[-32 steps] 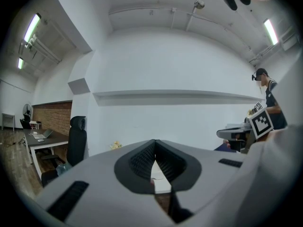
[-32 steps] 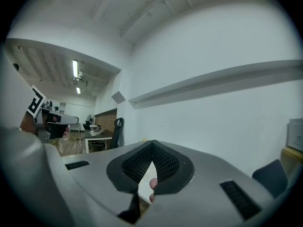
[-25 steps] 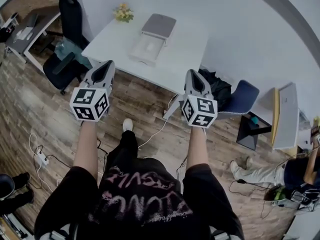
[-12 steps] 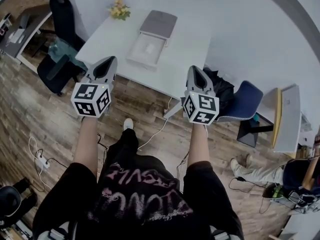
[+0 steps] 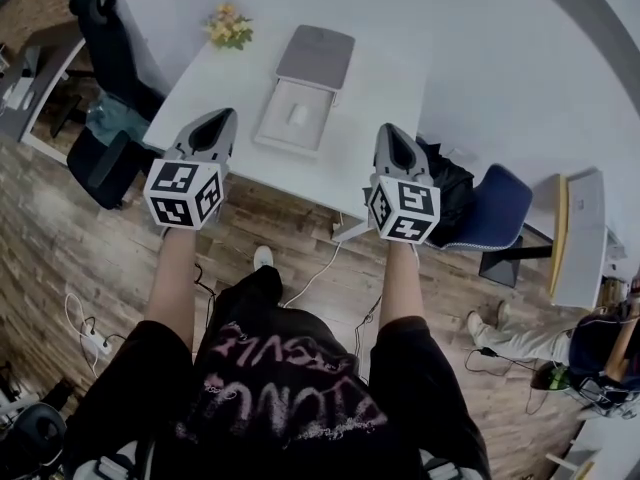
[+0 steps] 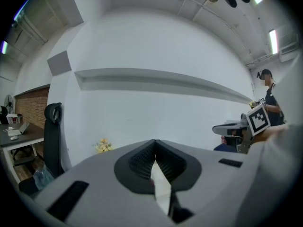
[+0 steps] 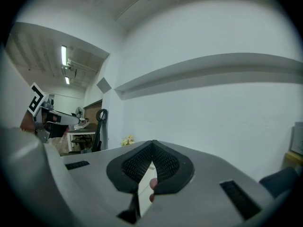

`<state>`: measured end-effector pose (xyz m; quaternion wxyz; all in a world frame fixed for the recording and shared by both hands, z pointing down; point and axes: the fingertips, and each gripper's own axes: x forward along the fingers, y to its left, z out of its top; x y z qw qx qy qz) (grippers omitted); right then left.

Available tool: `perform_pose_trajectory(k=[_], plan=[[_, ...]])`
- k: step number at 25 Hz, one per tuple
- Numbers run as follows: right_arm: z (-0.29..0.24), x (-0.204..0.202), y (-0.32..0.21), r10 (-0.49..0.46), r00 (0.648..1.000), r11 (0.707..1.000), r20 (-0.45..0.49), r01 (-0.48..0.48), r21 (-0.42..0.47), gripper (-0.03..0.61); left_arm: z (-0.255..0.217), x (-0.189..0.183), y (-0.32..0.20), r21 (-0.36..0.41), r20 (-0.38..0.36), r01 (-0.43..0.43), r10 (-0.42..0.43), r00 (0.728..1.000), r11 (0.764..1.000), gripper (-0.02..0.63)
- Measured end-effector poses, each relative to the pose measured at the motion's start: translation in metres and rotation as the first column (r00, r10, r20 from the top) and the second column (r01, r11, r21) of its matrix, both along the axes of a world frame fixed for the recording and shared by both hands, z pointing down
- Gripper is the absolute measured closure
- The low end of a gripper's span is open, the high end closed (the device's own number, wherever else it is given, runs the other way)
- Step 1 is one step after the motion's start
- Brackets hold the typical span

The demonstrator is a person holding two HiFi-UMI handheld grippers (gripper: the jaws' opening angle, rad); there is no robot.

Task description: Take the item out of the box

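Pressing its two dark ribbed pads together at the tips, the left gripper (image 6: 154, 145) is closed with nothing held between them. The right gripper (image 7: 152, 145) looks the same in its own view: pads meeting at the tip, nothing gripped (a small pinkish patch shows through the slit below them, too unclear to name). From the head view both grippers are held out in front of the person, well apart from each other, each pointing roughly level toward the white table (image 5: 385, 88), with the marker cubes nearest the camera. The left one sits over the table's near left edge, the right one over its near right edge.

Between and beyond them, the box (image 5: 268, 128) lies open on the table, its grey lid (image 5: 316, 53) folded back on the far side. The item (image 5: 298, 115), small and pale, rests inside the box, and neither gripper touches it. A bunch of yellow flowers (image 5: 228, 28) stands at the table's far left corner. A black chair (image 5: 100, 28) is left of the table, and a blue chair (image 5: 492, 200) stands to its right, on the wooden floor (image 5: 70, 238).
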<state>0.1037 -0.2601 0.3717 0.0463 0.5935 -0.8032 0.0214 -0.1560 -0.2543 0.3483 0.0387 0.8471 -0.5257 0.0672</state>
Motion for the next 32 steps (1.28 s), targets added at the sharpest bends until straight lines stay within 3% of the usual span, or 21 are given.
perform_pose_trajectory(k=[15, 32], plan=[[-0.008, -0.025, -0.067, 0.096, 0.995, 0.995, 0.007, -0.096, -0.007, 0.569, -0.007, -0.014, -0.094, -0.003, -0.026, -0.120, 0.120, 0.992, 0.993, 0.611], [-0.016, -0.012, -0.106, 0.128, 0.992, 0.992, -0.003, -0.128, 0.008, 0.569, -0.007, 0.006, -0.137, -0.006, -0.035, -0.168, 0.168, 0.985, 0.986, 0.611]])
